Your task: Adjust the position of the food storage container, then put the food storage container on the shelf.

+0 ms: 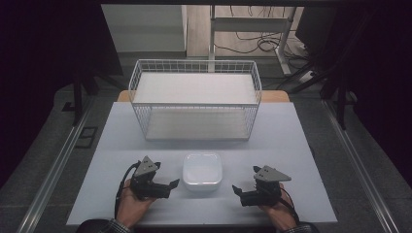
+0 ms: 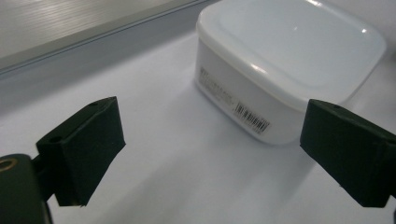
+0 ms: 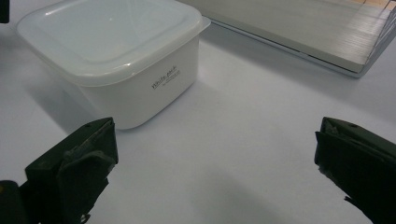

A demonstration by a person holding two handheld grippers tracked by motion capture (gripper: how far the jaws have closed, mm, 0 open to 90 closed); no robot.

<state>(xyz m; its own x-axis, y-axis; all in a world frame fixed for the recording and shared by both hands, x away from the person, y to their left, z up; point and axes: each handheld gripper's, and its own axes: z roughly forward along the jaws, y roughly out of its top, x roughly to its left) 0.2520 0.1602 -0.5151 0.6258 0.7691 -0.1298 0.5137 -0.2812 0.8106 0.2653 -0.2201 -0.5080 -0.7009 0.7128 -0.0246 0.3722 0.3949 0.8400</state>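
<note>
A plain white lidded box [image 1: 202, 170] with a barcode label, a white wire basket [image 1: 194, 99], black tools.

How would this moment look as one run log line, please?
left hand-held gripper: open, empty | right hand-held gripper: open, empty | white lidded box: on table between them, untouched | wire basket: behind

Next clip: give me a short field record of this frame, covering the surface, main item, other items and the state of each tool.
surface: white table
main item: white lidded container, lid on, near the front edge, between the two tools
other item: white wire basket, behind the container
left tool: open, nothing between its jaws, container just ahead
right tool: open, nothing held, beside the container
contact: neither tool touches the container
</note>
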